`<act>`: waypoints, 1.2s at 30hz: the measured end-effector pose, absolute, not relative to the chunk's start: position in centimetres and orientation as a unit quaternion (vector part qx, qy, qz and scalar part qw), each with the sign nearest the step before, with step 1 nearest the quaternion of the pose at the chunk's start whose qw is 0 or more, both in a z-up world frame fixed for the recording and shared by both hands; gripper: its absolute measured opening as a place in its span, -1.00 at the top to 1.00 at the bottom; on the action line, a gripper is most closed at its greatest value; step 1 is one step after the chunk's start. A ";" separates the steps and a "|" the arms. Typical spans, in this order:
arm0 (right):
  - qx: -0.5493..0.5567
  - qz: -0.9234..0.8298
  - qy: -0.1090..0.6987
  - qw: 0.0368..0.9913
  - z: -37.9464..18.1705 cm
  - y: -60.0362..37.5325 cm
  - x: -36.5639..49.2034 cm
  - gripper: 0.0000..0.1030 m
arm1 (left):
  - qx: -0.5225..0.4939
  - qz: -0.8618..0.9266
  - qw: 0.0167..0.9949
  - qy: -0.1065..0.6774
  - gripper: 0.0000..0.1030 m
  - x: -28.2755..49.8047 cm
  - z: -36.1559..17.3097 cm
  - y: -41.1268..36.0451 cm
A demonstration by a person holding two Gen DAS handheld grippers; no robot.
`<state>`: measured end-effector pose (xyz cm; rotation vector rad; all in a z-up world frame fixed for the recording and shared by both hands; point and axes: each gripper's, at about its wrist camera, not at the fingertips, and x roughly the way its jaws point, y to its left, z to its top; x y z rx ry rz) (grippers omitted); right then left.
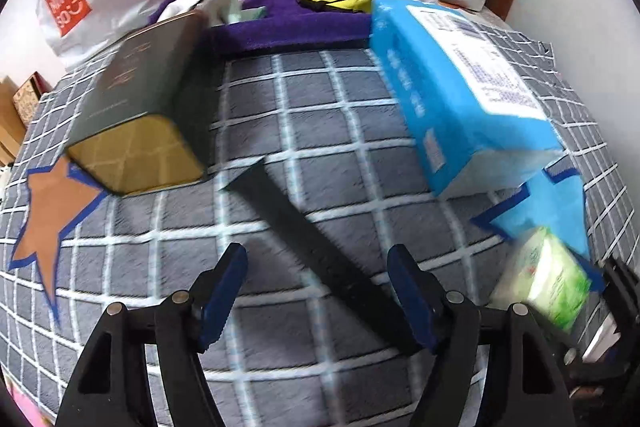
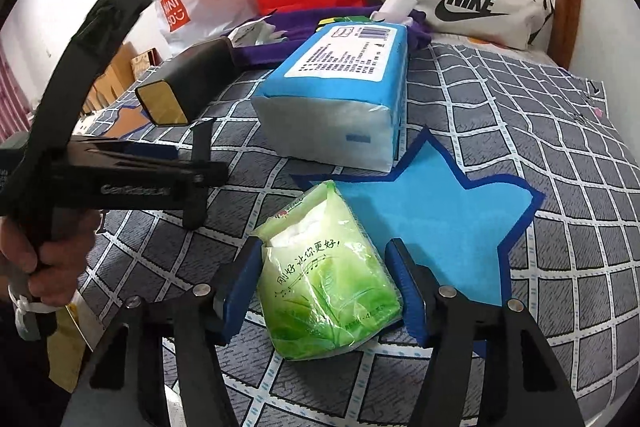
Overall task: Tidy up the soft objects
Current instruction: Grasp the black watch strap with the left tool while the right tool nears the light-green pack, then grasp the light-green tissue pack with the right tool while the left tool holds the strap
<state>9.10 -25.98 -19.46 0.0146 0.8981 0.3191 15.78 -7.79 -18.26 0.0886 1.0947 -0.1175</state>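
I'm over a bed spread with a grey checked cover [image 2: 500, 99]. Flat on it lie a blue star cutout [image 2: 440, 211] and an orange star cutout [image 1: 48, 211]. The big blue tissue pack [image 2: 340, 87] sits just behind the blue star, a dark tin [image 1: 140, 107] off to its left, a purple towel [image 1: 280, 27] at the back.

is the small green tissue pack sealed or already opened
Opened. In the right wrist view the green tissue pack has its top torn apart, with white tissue showing through the gap.
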 end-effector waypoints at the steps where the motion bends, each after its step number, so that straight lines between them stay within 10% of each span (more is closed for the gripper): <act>1: 0.004 0.152 0.433 0.889 -19.4 -25.9 9.1 -0.21 | 0.040 -0.050 0.851 0.521 -0.40 15.5 -18.2 -7.0; 7: 0.006 0.154 0.431 0.889 -19.4 -25.6 8.7 -0.21 | 0.036 -0.040 0.852 0.521 -0.36 14.1 -18.0 -4.6; 12: 0.006 0.156 0.432 0.888 -19.3 -25.5 8.5 -0.21 | 0.058 -0.087 0.858 0.503 0.57 14.4 -17.7 -6.6; 36: 0.025 0.151 0.429 0.890 -18.4 -25.9 8.2 -0.01 | 0.026 -0.093 0.862 0.498 0.62 14.6 -17.5 -6.4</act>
